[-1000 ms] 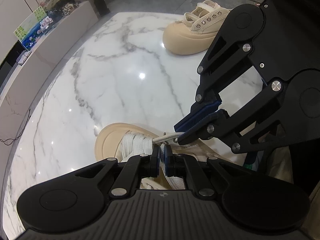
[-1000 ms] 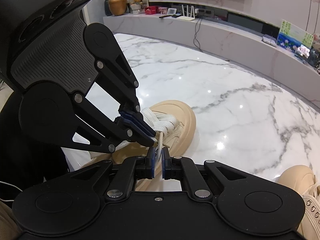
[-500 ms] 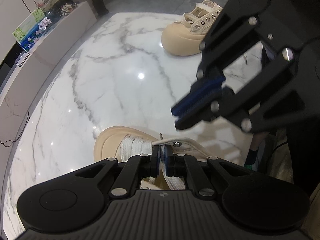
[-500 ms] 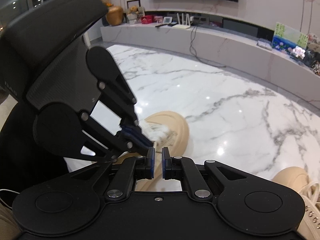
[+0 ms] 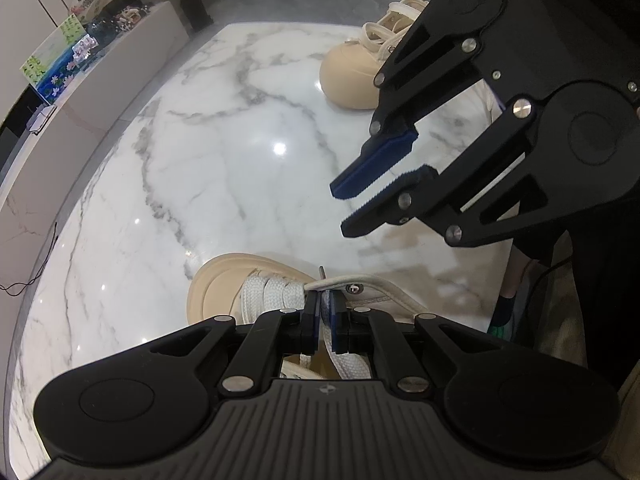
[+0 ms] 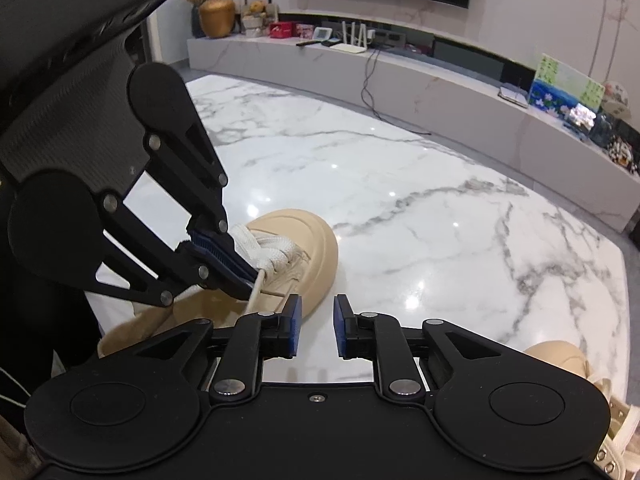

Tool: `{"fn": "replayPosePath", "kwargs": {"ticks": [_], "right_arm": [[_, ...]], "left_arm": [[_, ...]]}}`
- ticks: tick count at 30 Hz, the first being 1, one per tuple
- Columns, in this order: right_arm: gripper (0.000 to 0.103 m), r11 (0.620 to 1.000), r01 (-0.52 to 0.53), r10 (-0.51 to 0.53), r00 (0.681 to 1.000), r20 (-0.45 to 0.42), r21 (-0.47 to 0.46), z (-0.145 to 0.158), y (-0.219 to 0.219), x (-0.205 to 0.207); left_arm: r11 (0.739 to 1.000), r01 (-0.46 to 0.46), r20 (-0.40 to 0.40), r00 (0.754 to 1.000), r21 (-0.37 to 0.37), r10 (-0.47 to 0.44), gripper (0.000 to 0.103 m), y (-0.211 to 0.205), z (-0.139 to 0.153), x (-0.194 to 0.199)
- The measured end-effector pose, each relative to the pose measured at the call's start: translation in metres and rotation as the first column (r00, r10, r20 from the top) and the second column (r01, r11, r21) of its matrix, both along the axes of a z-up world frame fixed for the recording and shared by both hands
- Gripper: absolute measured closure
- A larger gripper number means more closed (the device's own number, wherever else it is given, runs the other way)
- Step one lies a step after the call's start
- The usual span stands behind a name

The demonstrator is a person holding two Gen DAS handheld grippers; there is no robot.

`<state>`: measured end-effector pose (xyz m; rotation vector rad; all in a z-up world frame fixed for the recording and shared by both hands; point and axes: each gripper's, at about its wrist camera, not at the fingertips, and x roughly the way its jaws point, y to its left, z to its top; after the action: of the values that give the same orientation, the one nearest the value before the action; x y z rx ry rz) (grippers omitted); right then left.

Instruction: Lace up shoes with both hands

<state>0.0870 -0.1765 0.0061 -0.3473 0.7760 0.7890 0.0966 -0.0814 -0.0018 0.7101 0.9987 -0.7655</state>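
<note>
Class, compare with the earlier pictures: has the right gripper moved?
Yes. In the left wrist view the right gripper has lifted off the lace, up and away from the near shoe, its jaws opening, empty.

Bare marble table [image 5: 224, 168] ahead, near shoe [image 5: 224, 288] below, second shoe [image 5: 352, 76] far right

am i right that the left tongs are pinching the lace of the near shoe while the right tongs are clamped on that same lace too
Only partly. The left tongs do pinch the lace of the near shoe. The right tongs are not clamped on it: their jaws have just been opening, with nothing between them, and they hang clear above the shoe. The left wrist view shows this.
</note>
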Motion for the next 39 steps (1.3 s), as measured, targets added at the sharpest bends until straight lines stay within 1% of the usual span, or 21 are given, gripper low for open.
{"fn": "replayPosePath", "kwargs": {"ticks": [8,15,23,27,37,38,39], "right_arm": [[0.087,0.994,-0.11,0.11,0.994,0.011,-0.015,-0.005,0.006,0.005],[0.087,0.966,-0.249,0.252,0.967,0.047,-0.066,-0.011,0.011,0.004],[0.087,0.939,-0.329,0.336,0.94,0.055,-0.102,-0.014,0.014,0.006],[0.087,0.918,-0.37,0.383,0.921,0.076,-0.146,-0.018,0.022,0.01],[0.088,0.852,-0.474,0.504,0.858,0.102,-0.223,-0.028,0.035,0.016],[0.088,0.85,-0.479,0.508,0.856,0.099,-0.221,-0.028,0.035,0.016],[0.092,0.848,-0.483,0.512,0.854,0.097,-0.219,-0.029,0.035,0.016]], "left_arm": [[1.0,0.007,-0.007,1.0,-0.001,-0.007,0.099,0.0,-0.001,0.002],[1.0,0.012,-0.019,1.0,-0.009,-0.012,0.099,0.002,-0.001,0.004],[1.0,0.018,-0.032,0.999,-0.019,-0.019,0.099,0.004,0.0,0.006],[1.0,0.02,-0.035,0.999,-0.023,-0.02,0.099,0.005,0.0,0.007],[0.999,0.02,-0.039,0.999,-0.027,-0.021,0.098,0.007,0.0,0.007],[0.999,0.019,-0.039,0.999,-0.029,-0.02,0.098,0.008,0.0,0.007],[0.999,0.018,-0.039,0.999,-0.03,-0.019,0.098,0.008,0.0,0.007]]}}
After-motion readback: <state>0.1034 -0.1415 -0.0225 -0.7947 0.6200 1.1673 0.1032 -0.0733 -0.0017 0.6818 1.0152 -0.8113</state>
